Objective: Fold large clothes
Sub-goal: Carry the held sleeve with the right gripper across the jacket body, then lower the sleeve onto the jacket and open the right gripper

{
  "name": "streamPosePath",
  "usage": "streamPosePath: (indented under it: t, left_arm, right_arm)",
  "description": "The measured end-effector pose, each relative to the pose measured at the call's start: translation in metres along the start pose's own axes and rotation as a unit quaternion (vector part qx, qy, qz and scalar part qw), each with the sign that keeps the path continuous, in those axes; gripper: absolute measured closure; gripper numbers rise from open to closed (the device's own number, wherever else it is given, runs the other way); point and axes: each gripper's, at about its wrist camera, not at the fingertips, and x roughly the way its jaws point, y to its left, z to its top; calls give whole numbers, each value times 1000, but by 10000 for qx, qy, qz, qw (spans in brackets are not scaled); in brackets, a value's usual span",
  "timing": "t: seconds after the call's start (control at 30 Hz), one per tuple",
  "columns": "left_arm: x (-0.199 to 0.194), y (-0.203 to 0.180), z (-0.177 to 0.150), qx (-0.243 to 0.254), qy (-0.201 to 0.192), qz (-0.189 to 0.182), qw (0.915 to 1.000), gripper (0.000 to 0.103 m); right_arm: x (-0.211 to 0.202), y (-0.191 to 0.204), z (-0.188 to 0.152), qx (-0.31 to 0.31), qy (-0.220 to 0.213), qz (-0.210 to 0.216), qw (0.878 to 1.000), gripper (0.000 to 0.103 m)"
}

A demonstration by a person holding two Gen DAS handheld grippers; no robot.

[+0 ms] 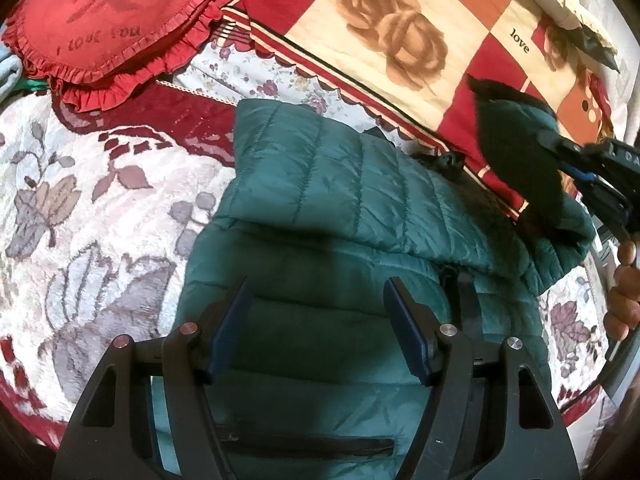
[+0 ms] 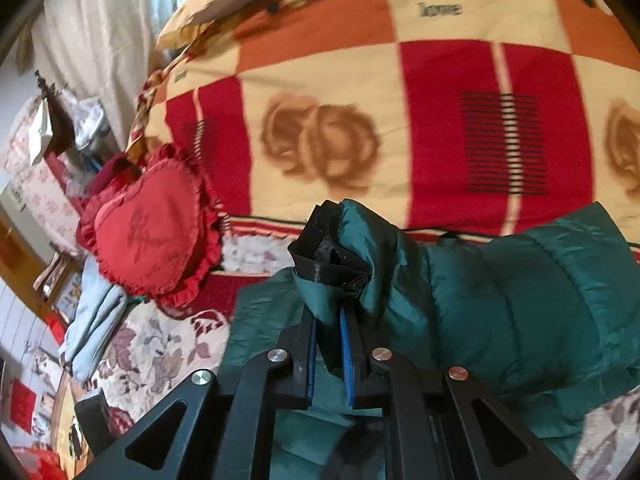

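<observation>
We have the dark green quilted puffer jacket lying on the floral bedspread, one sleeve already across the body. Right gripper is clamped on the other sleeve's black-lined cuff, lifted. Left gripper hovers over the body, jaws wide, holding nothing. Risk: slick shell slips from the narrow pinch, or unpinned body drags, wrecking the fold.

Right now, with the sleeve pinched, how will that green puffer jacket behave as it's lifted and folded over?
The green puffer jacket probably stays floppy: its sleeve droops from the right hand-held gripper. The quilted padding looks puffy, so it's likely light and may spring back. The shiny shell could slip; the left hand-held gripper is open above it.
</observation>
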Motion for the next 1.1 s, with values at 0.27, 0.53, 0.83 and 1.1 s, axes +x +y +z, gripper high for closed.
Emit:
streamPosePath:
  t: [0.27,0.53,0.83,1.1]
  left_arm:
    - [-5,18,2,-223,-65,-17,9997,35]
    - [-2,27,3,-315,-48,-1,9995,35]
    - [1,29,3,-363,-38,30,9993,35]
    - [1,30,3,-364,-17,88,9993,35]
  right_arm:
    - [32,26,-10,-49,281,286,9992,93]
    - [73,45,-31,-110,786,521,9955,93]
    - [118,46,-58,-83,1408,465,9889,91]
    - [99,51,-57,-127,1282,884,9877,30]
